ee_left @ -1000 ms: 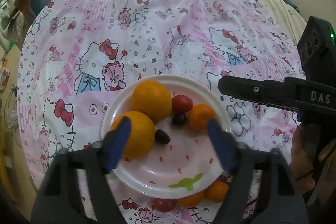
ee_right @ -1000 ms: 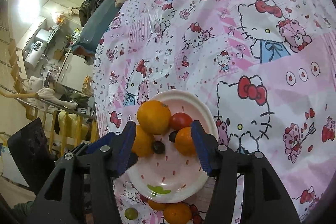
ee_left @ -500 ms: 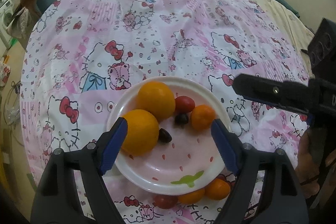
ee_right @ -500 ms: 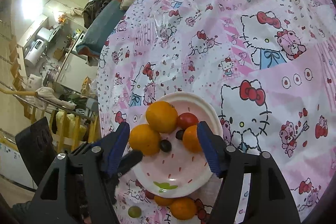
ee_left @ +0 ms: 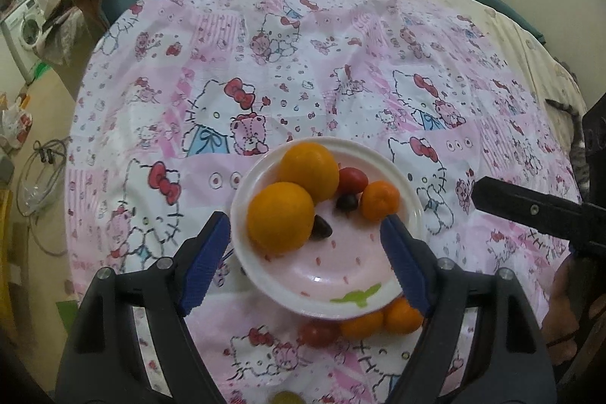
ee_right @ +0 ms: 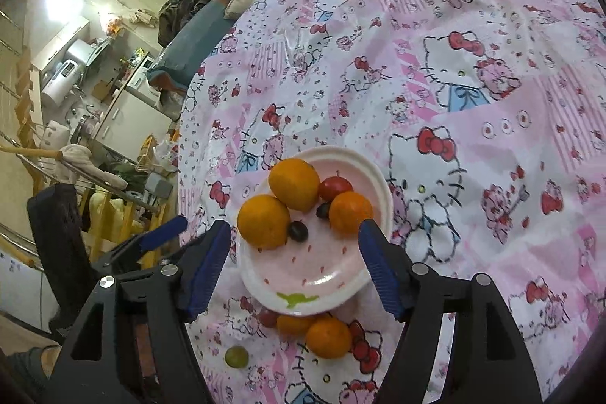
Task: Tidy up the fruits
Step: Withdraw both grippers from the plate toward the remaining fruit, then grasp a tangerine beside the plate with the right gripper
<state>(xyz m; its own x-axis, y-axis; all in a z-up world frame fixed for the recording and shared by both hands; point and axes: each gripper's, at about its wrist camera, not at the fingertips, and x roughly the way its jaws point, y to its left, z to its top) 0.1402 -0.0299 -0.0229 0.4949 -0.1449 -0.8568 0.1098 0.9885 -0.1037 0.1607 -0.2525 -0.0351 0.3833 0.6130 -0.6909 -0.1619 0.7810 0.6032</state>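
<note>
Pink-and-white plate (ee_left: 411, 203) printed with small red marks and a green leaf motif, resting on a worktop under a pink Hello Kitty cloth (ee_left: 303, 63). On the plate: two large oranges (ee_left: 280, 216) touching each other, one mandarin (ee_left: 380, 200), one red tomato (ee_left: 352, 178) and two dark grapes (ee_left: 346, 202). On the cloth against the plate's near rim: two mandarins (ee_right: 327, 337), one tomato (ee_left: 318, 333); a green grape (ee_right: 236, 356) lies apart from them. Left claw (ee_left: 308, 262) spread wide, blue pads either side of the plate's near half, holding nothing. Right claw (ee_right: 295, 265) likewise wide open and empty above the plate's near edge. No legible writing.
</note>
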